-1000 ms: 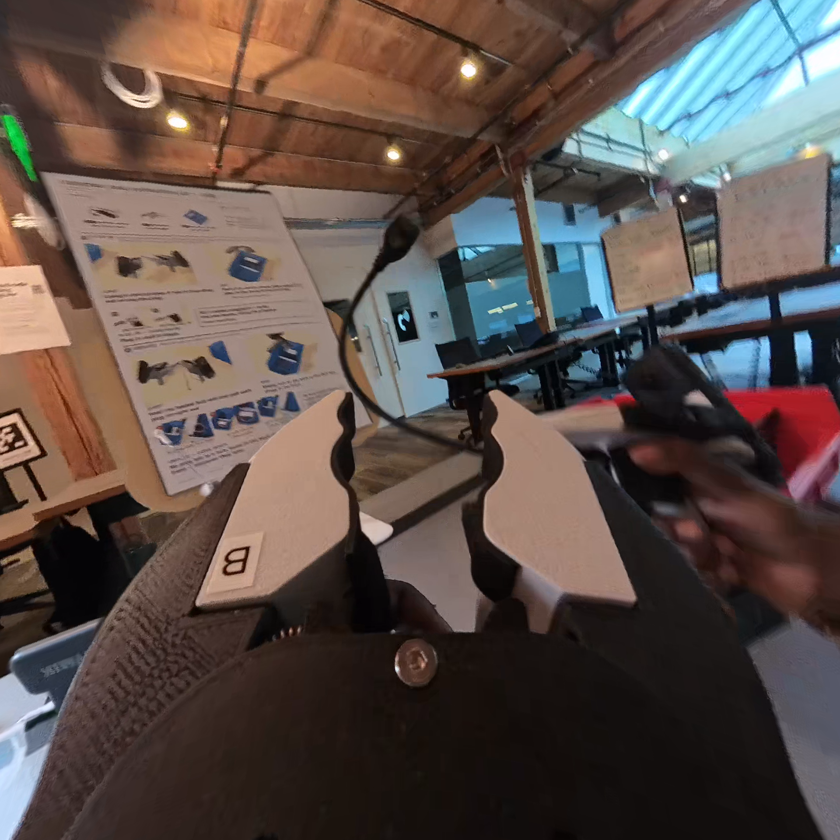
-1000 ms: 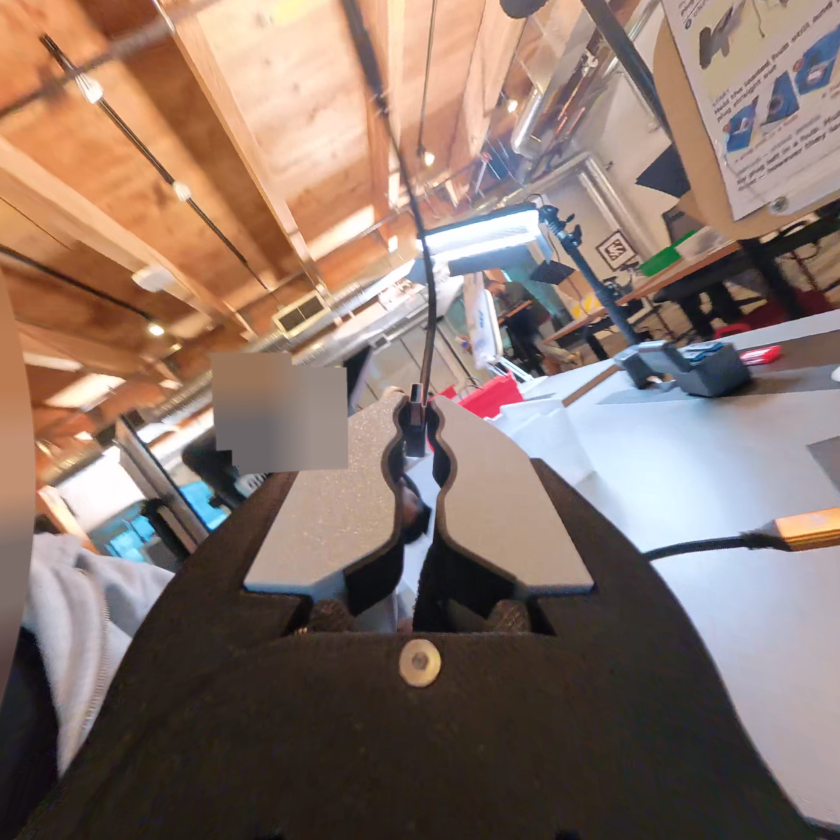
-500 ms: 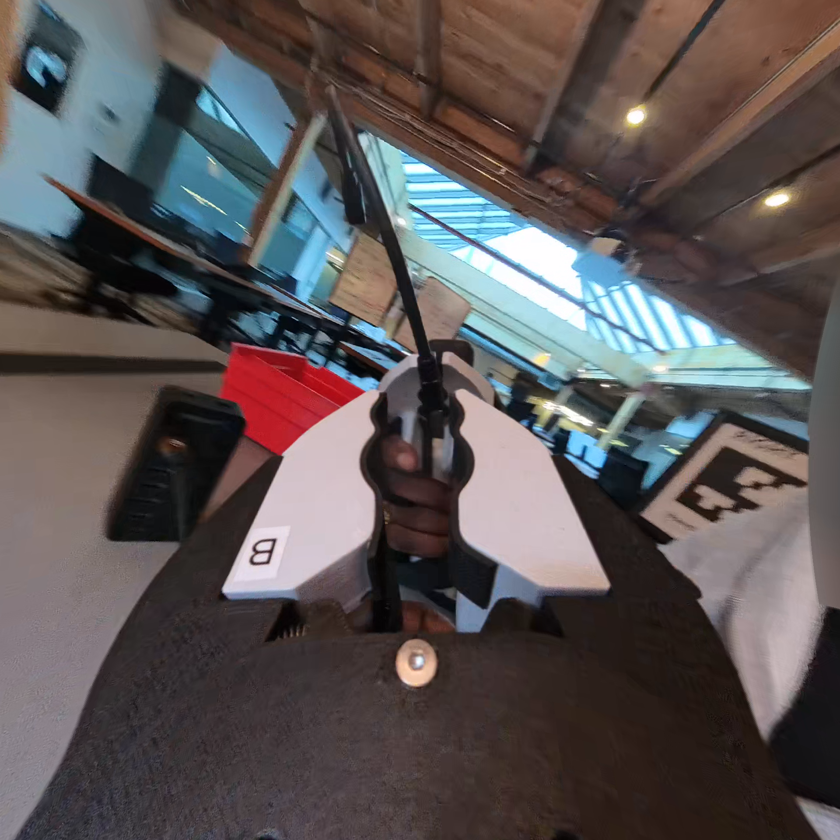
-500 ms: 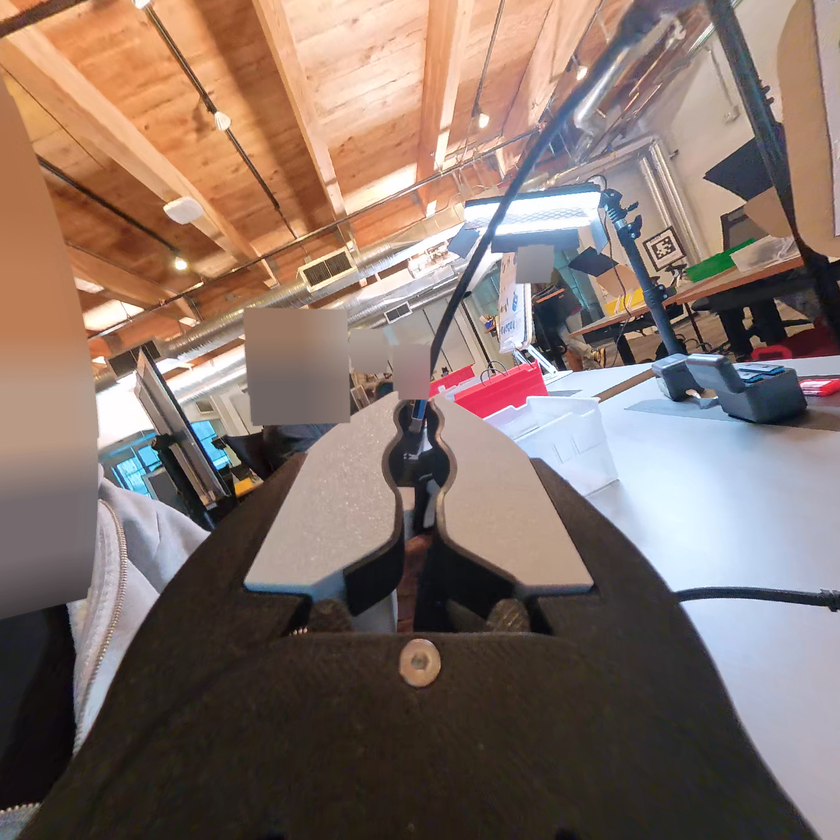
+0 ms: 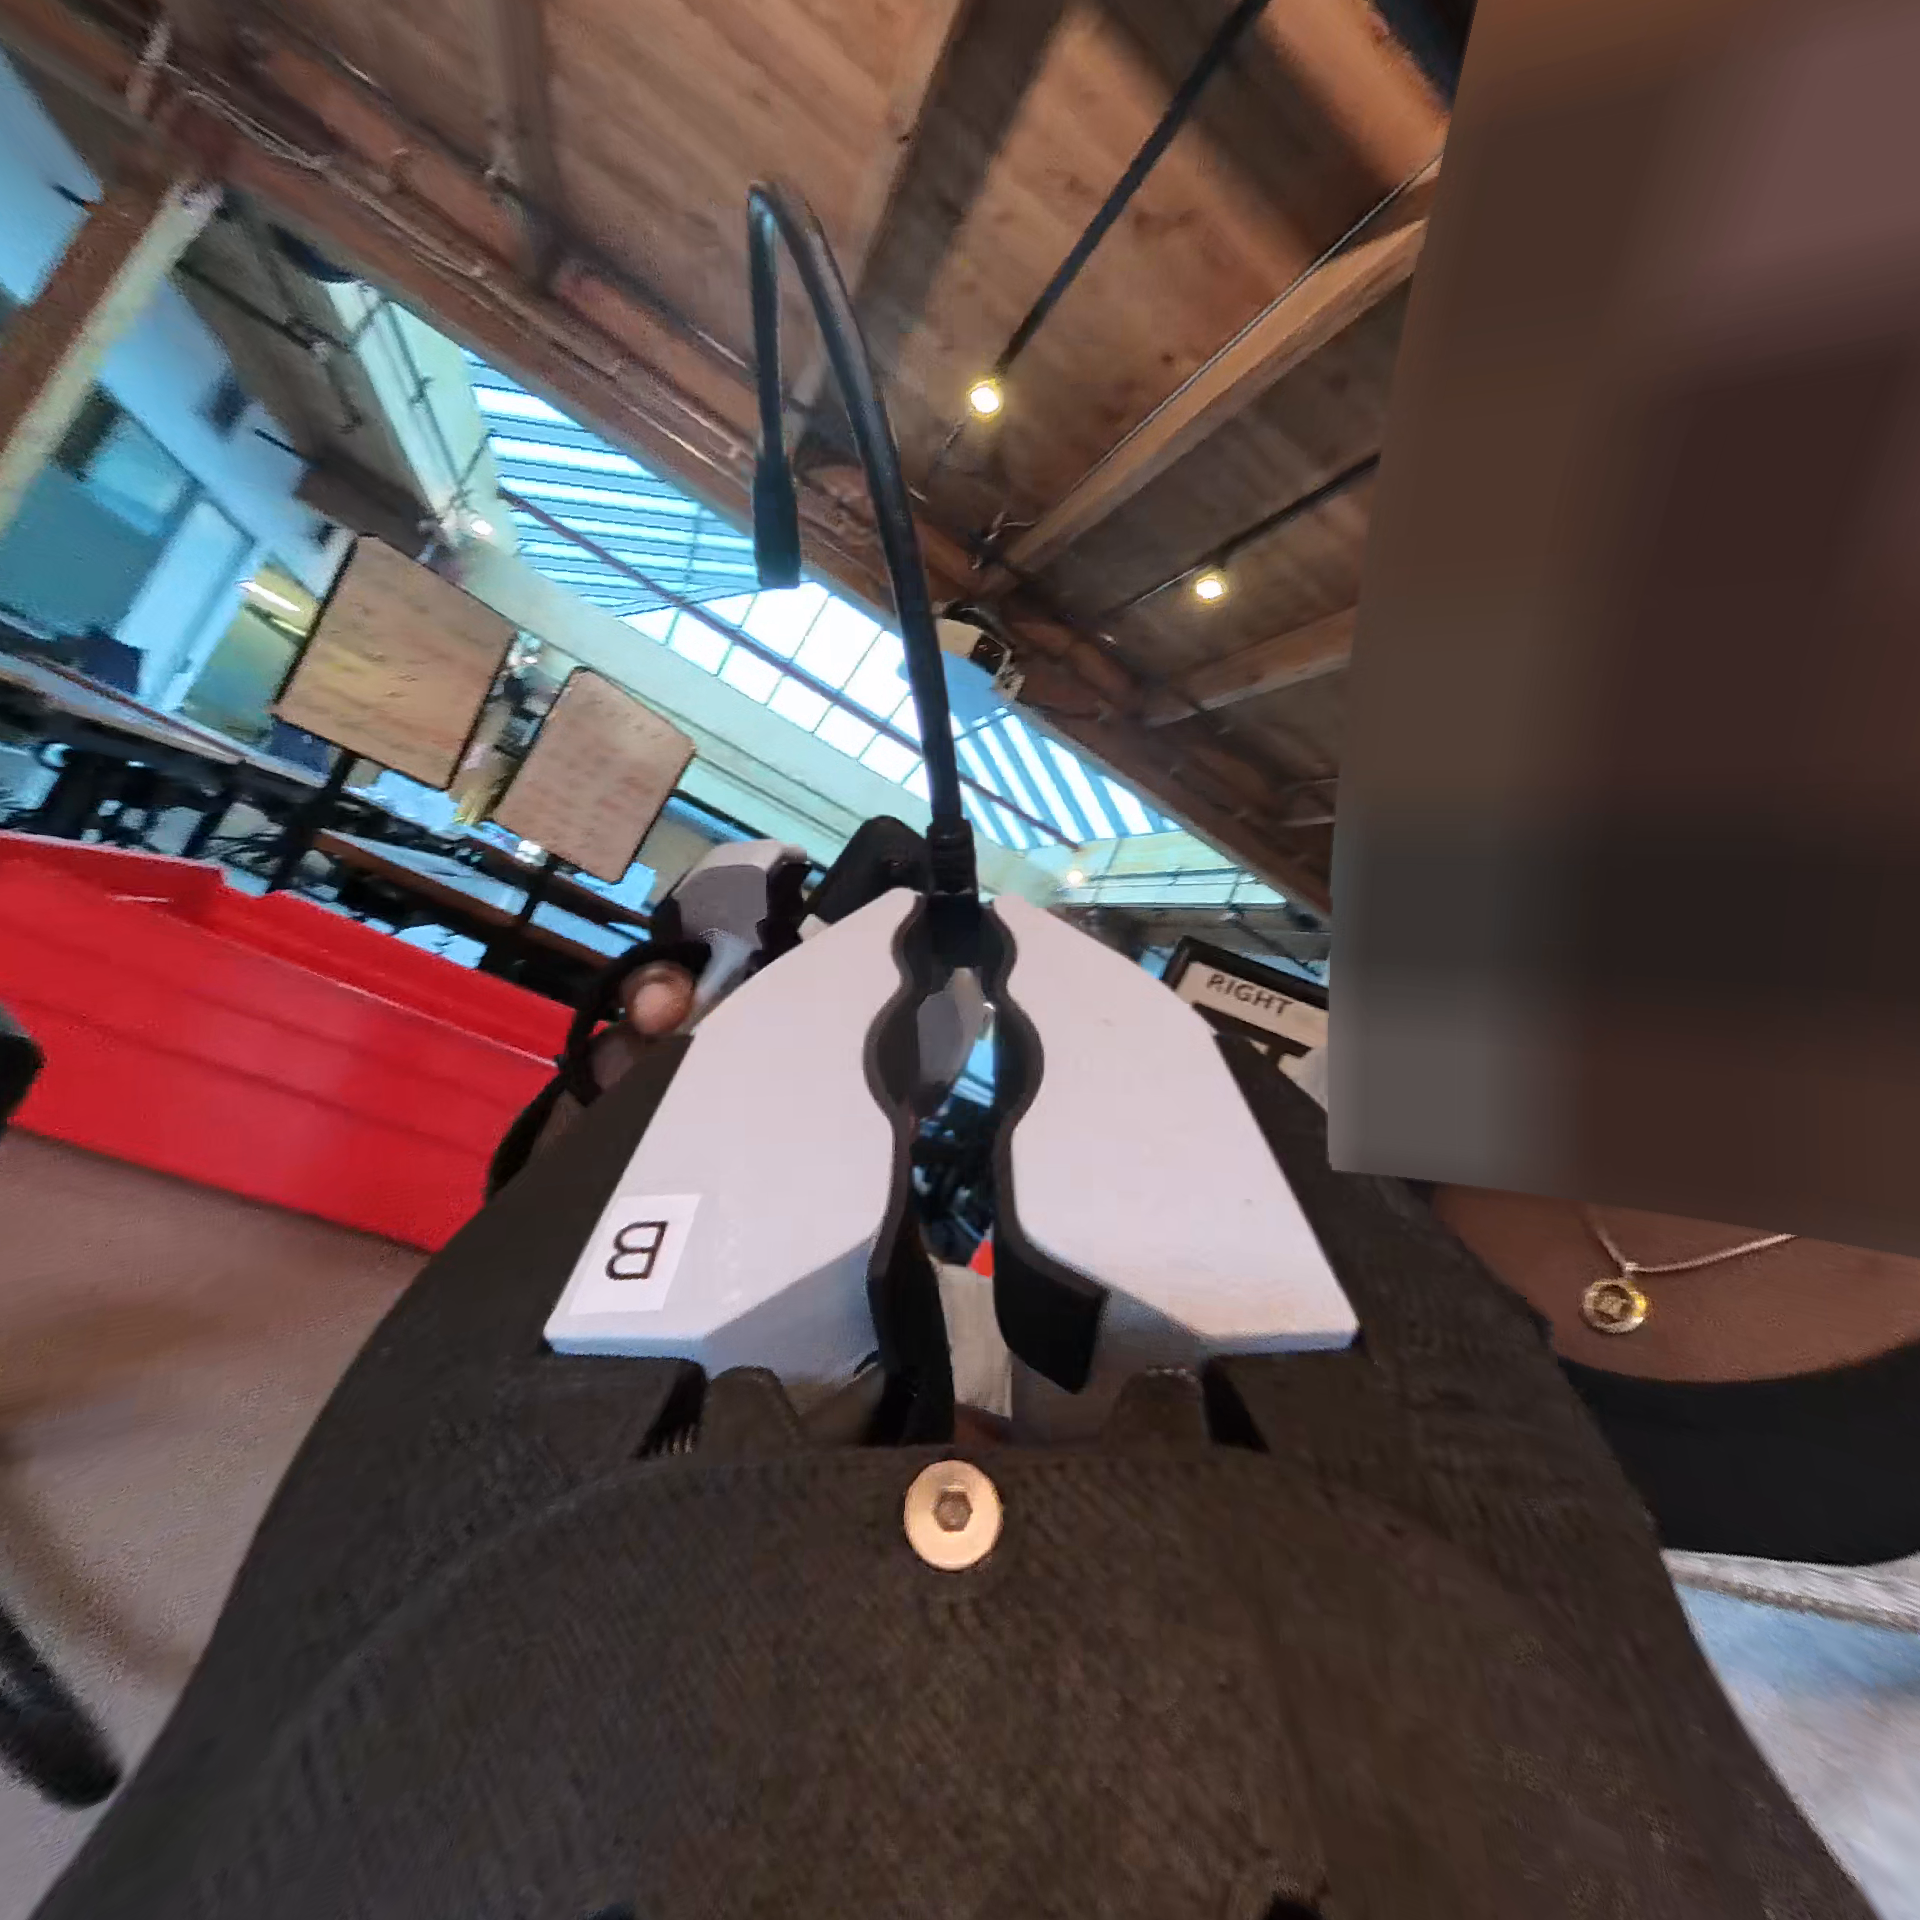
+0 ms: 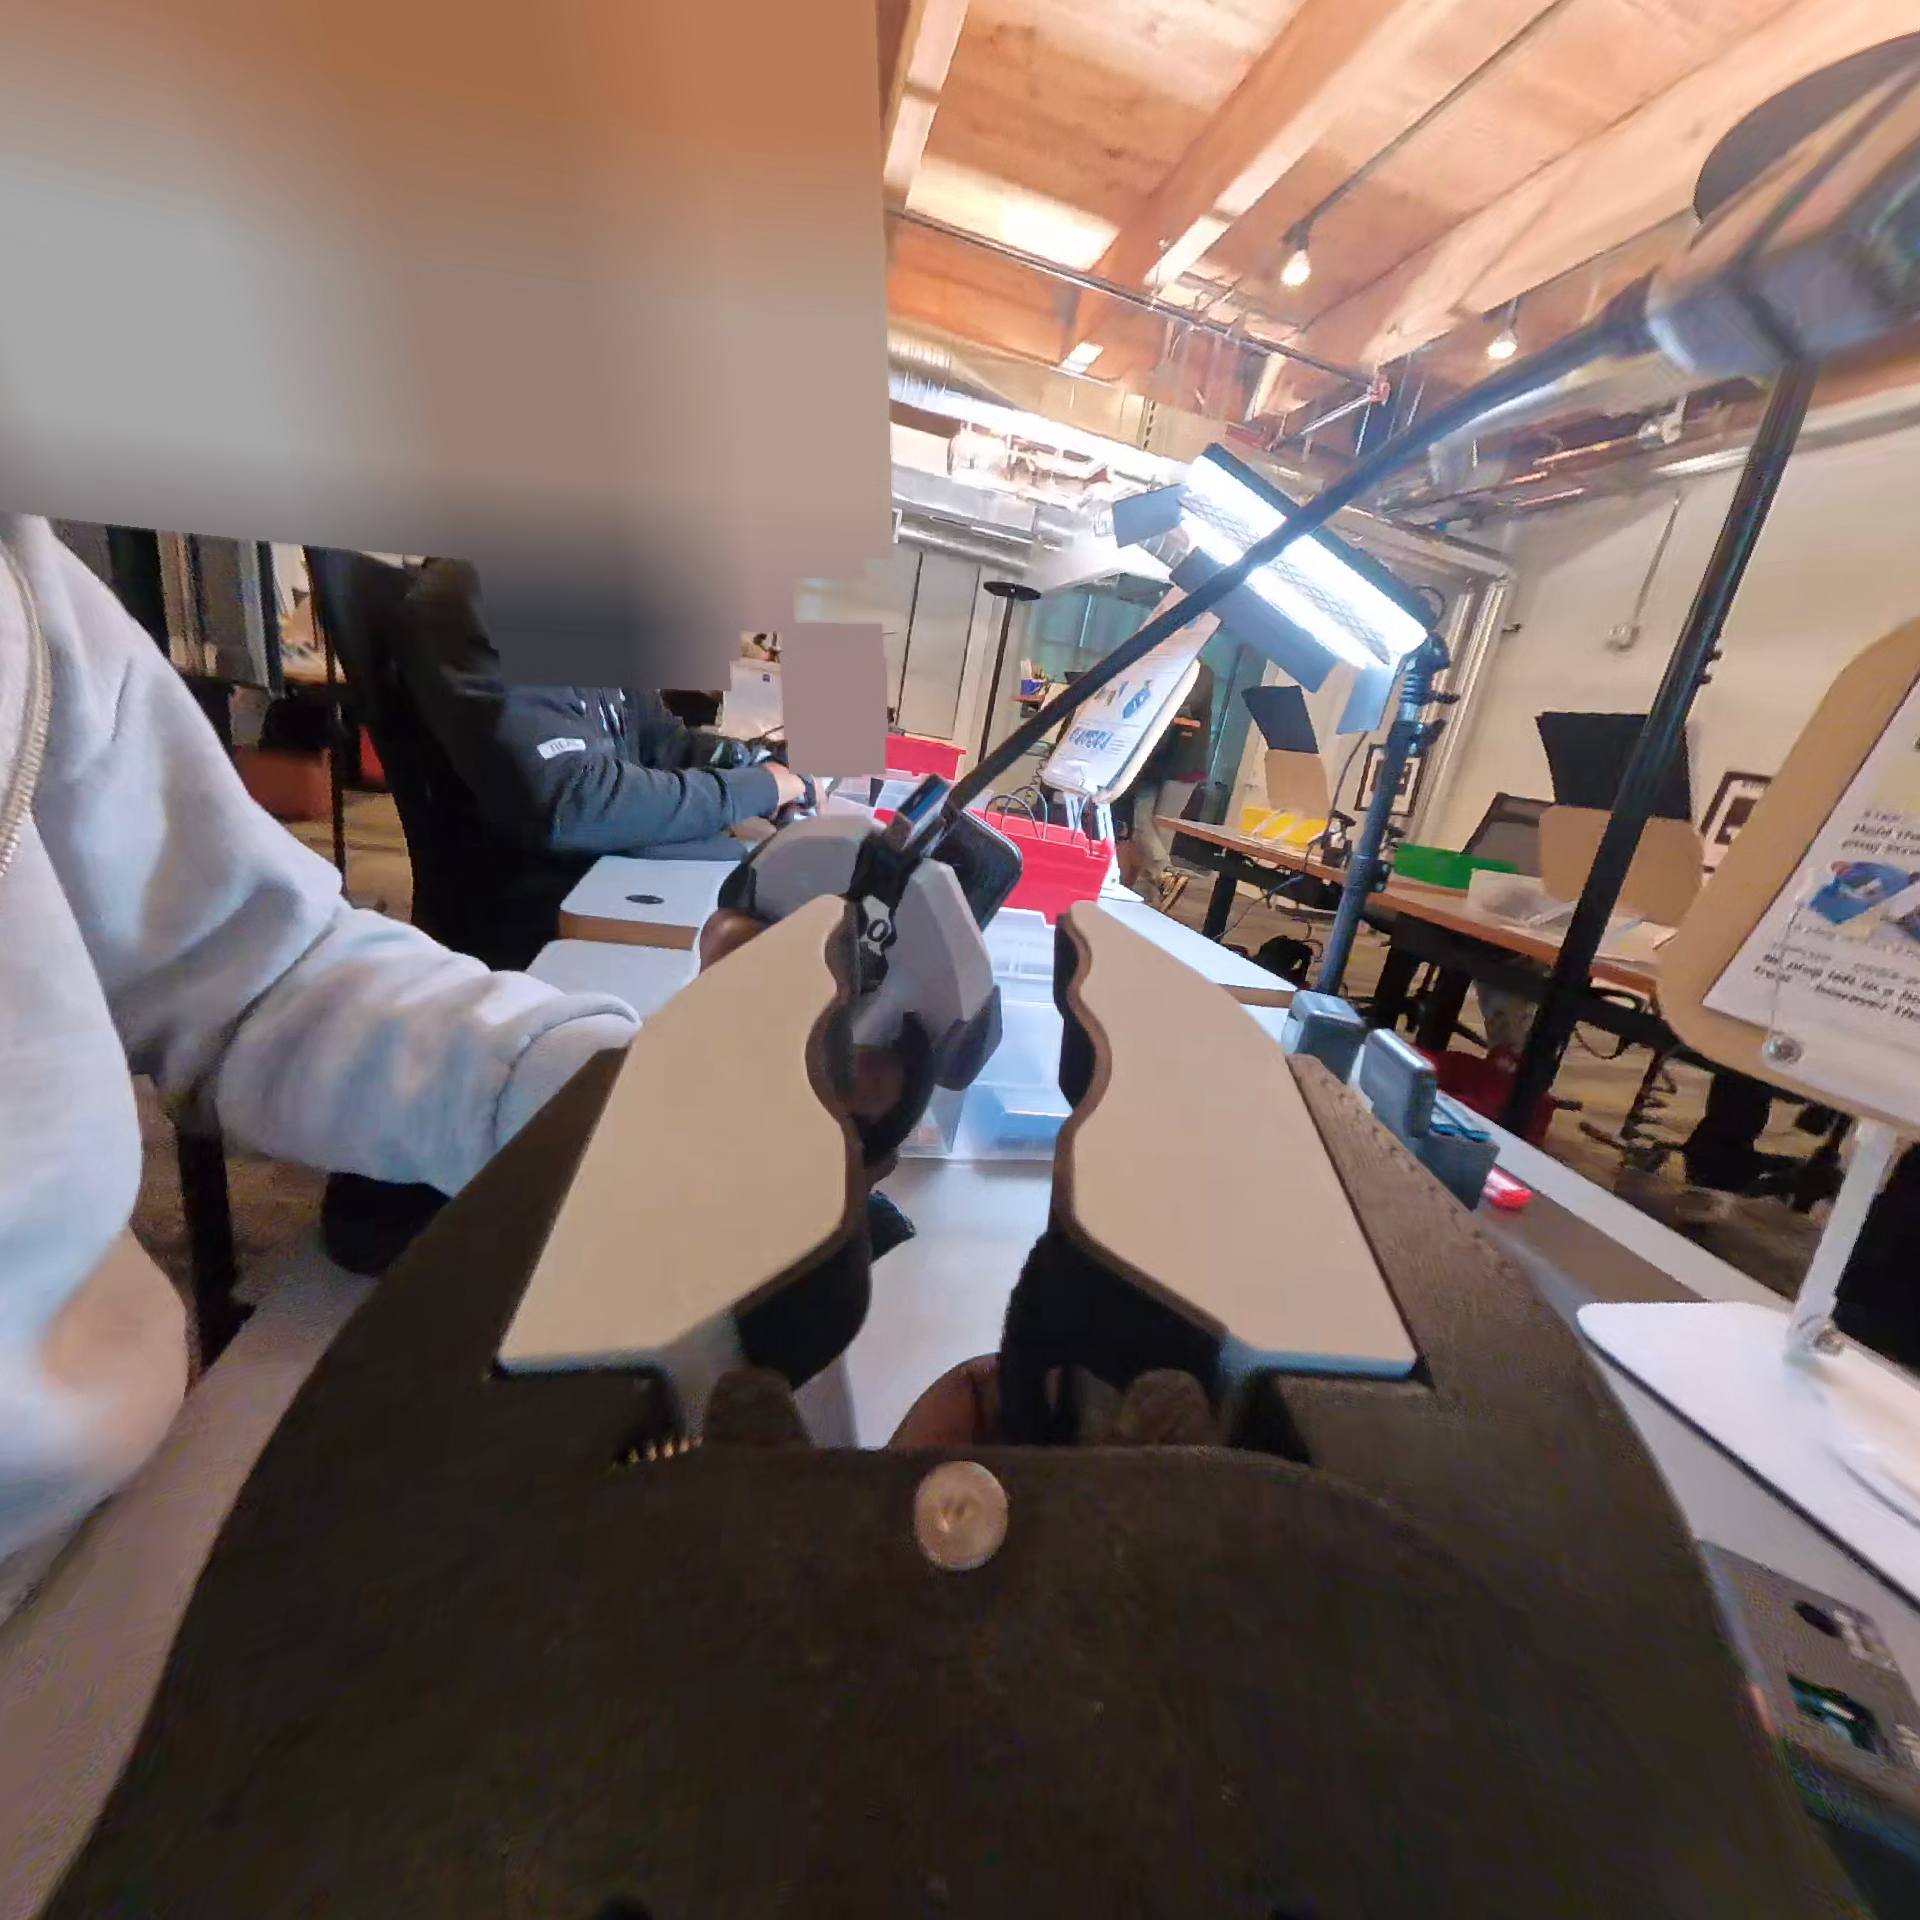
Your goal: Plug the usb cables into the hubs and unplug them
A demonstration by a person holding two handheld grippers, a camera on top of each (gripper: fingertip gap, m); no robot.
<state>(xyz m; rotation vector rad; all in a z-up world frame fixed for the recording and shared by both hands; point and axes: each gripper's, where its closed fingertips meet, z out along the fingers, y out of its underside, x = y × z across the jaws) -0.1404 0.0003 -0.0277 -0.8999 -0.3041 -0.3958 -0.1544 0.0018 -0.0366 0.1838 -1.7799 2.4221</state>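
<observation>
In the left wrist view my left gripper [image 5: 951, 914] is shut on the black plug [image 5: 948, 894] of a black USB cable [image 5: 894, 540]. The cable rises from the tips, arches over, and its free plug [image 5: 776, 520] hangs in the air. In the right wrist view my right gripper [image 6: 951, 935] is open and empty. It sits just in front of my left gripper [image 6: 883, 873], which grips the plug [image 6: 920, 808], with the cable [image 6: 1195, 623] running up to the right. One of my right gripper's fingers [image 5: 727, 894] shows behind the left tips.
A red bin [image 5: 260, 1018] stands to the left. On the grey table [image 6: 935, 1226] are a clear bin [image 6: 1023, 1039], a grey holder [image 6: 1392, 1081] and a sign stand [image 6: 1829, 914]. A black light pole [image 6: 1662, 727] rises at right. A grey sleeve [image 6: 312, 987] is close at left. My two grippers' fingertips are within a few centimetres of each other.
My left gripper went from open to shut on the cable's plug. My right gripper, shut on that plug until half a second ago, has opened and let it go. Both views swung round.
</observation>
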